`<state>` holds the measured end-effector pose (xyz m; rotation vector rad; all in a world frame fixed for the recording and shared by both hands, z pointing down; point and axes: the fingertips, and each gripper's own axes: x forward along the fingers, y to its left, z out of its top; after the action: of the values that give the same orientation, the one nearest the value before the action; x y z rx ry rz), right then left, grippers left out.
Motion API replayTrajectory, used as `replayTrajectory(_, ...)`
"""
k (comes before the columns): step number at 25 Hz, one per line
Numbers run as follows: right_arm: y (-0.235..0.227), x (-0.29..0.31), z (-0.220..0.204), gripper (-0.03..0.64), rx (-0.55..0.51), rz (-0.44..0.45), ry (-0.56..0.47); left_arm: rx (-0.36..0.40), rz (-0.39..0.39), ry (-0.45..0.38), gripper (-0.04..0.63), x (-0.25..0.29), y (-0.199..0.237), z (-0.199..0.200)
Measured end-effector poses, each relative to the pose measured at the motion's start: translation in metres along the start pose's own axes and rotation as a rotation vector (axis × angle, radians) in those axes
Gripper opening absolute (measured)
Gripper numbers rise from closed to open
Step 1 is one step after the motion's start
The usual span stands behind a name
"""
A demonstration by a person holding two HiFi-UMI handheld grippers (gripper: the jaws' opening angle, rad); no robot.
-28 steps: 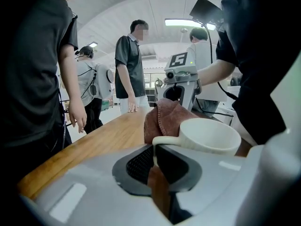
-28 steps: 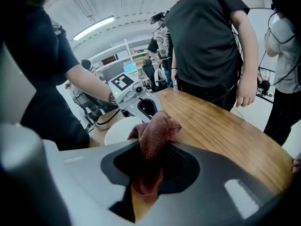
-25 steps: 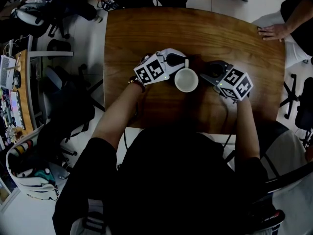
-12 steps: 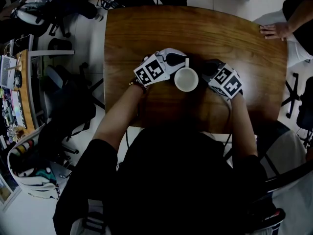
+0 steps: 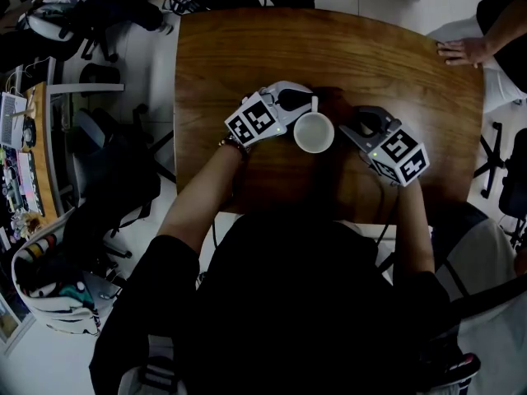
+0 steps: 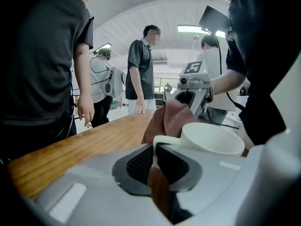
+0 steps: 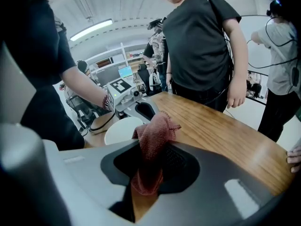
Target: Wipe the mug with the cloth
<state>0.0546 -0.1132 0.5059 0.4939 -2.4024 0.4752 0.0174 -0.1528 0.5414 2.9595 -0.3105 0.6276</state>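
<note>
A white mug [image 5: 314, 133] stands upright in the middle of the brown wooden table [image 5: 247, 56]. My left gripper [image 5: 305, 105] comes in from the left and is shut on the mug's handle [image 6: 153, 147]; its jaws have just opened a touch, with the handle still pinched between them. My right gripper [image 5: 351, 127] sits just right of the mug, shut on a reddish-brown cloth [image 7: 153, 142]. The cloth bunches up beyond the jaws, beside the mug's far right side [image 6: 170, 119]. From the right gripper view the mug [image 7: 123, 129] is seen left of the cloth.
A person's hand [image 5: 461, 53] rests on the table's far right corner. Several people stand round the table, one close to its far edge [image 7: 197, 46]. Office chairs and a cluttered desk [image 5: 29, 146] lie to the left.
My right gripper, holding the cloth, went in toward the mug and has now drawn back to the right and toward me. The mug and left gripper have stayed put.
</note>
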Motion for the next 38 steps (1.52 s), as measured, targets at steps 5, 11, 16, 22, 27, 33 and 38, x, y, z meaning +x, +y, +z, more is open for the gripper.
replayTrajectory(5, 0.002, -0.014, 0.000, 0.097, 0.029, -0.046, -0.016, -0.034, 0.021, -0.019, 0.037, -0.002, 0.001, -0.002)
replayTrajectory(11, 0.000, 0.003, -0.023, 0.097, 0.152, -0.081, -0.035, -0.054, 0.057, -0.024, 0.037, -0.005, 0.004, -0.003)
replayTrajectory(16, -0.005, 0.024, -0.045, 0.097, 0.181, -0.154, 0.023, -0.094, 0.113, -0.025, 0.037, -0.012, 0.006, -0.008)
replayTrajectory(22, -0.010, 0.023, -0.041, 0.097, 0.230, -0.216, -0.001, -0.143, 0.214, -0.028, 0.037, -0.023, 0.012, -0.012)
replayTrajectory(27, -0.002, -0.006, -0.021, 0.097, 0.284, -0.240, -0.101, -0.223, 0.334, -0.047, 0.038, -0.028, 0.014, -0.018)
replayTrajectory(33, 0.003, -0.015, -0.026, 0.097, 0.284, -0.255, -0.072, -0.332, 0.452, -0.061, 0.040, -0.031, 0.015, -0.021)
replayTrajectory(38, -0.001, -0.004, -0.040, 0.097, 0.360, -0.280, -0.069, -0.410, 0.523, -0.082, 0.040, -0.034, 0.016, -0.023)
